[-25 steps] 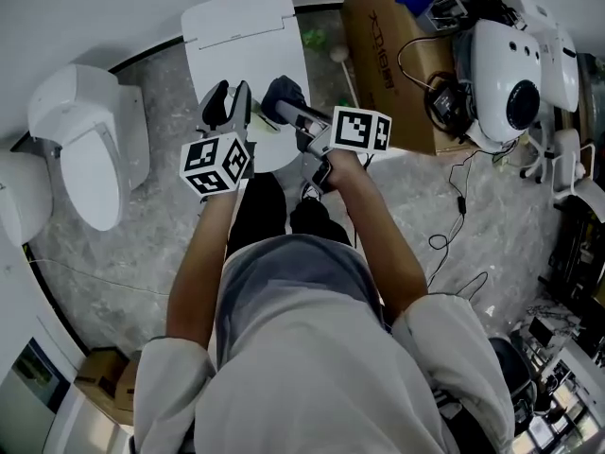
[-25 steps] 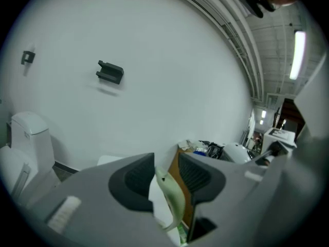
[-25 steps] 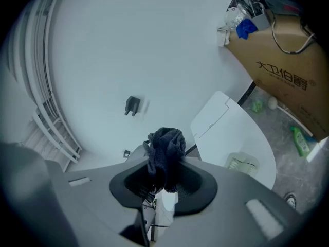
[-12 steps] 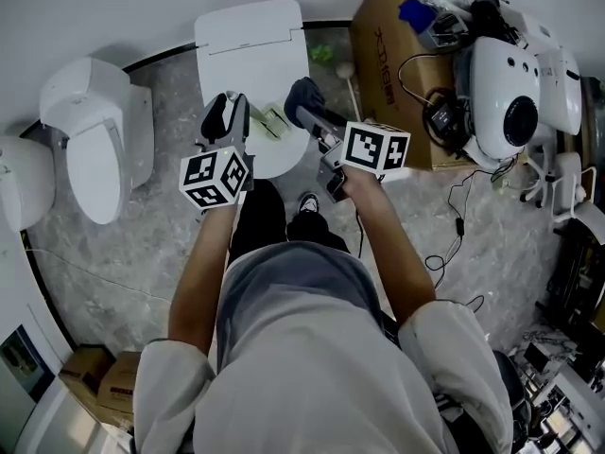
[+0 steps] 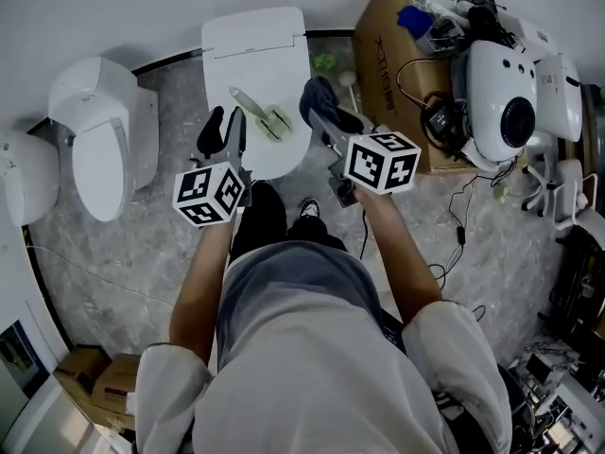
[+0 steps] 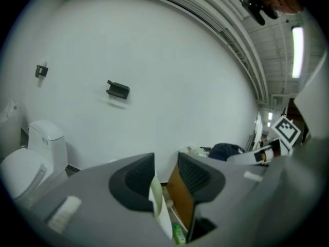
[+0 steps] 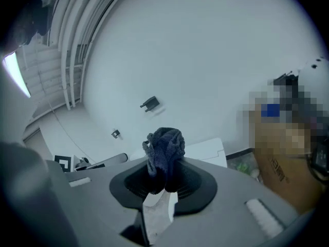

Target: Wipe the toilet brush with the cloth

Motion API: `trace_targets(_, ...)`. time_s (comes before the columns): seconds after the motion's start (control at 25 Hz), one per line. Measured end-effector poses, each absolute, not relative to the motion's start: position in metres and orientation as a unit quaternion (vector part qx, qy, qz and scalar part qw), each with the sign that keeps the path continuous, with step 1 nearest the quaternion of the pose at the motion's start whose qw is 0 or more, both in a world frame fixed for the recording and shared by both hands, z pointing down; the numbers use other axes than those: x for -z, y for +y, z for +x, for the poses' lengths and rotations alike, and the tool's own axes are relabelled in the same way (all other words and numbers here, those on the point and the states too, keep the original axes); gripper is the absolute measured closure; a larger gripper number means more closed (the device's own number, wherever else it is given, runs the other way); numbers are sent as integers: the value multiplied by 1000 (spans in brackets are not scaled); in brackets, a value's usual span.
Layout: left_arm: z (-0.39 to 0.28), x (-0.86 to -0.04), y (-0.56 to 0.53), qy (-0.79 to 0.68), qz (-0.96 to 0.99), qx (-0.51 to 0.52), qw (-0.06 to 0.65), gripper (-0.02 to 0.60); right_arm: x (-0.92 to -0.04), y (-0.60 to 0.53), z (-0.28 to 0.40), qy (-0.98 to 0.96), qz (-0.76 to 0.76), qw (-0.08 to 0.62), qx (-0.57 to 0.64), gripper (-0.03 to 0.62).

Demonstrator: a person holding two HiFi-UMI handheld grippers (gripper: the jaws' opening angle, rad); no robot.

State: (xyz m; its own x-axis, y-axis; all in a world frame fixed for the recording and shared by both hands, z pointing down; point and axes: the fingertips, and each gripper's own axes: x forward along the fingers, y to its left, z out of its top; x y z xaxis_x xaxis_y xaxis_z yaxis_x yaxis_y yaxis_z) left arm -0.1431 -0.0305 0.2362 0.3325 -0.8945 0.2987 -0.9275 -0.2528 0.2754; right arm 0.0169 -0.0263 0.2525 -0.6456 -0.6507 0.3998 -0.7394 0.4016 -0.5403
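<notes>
The second toilet (image 5: 95,149) stands at the left of the head view, well apart from my tools. My left gripper (image 5: 225,123) hangs at the front left edge of the closed toilet lid (image 5: 255,45), upper centre. In the left gripper view, the left gripper (image 6: 165,164) has its jaws only a narrow gap apart with nothing between them; through the gap I see only the lid's edge and the brown box beyond.

The toilet brush (image 5: 257,110) lies flat and slantwise on that lid, between my two grippers and touching neither.

My right gripper (image 5: 323,113) is clamped on the dark cloth (image 5: 317,95), and in its own view the right gripper (image 7: 164,178) shows the cloth (image 7: 164,145) bunched up above the closed pads.

The cardboard box (image 5: 378,60) at the upper right carries a blue thing (image 5: 414,17) and other clutter at its far end.

A second ago my grippers were close together over the lid and hid the brush; now they are apart and it lies bare.
</notes>
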Motion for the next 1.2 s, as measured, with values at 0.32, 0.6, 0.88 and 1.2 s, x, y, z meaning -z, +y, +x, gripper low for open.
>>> trace_targets(0.32, -139, -196, 16, -580, 787, -12, 210, 581, -206, 3, 27, -862, 428, 82, -258, 507)
trace_targets(0.6, -136, -172, 63, -582, 787, 6, 206, 581, -174, 37, 32, -880, 423, 101, -193, 507)
trace_targets(0.88, -137, -138, 106, -587, 788, 26, 184, 581, -149, 66, 34, -895, 404, 113, -152, 508)
trace_targets(1.2, -126, -117, 144, -590, 793, 13, 152, 581, -136, 96, 44, -903, 391, 110, -137, 508)
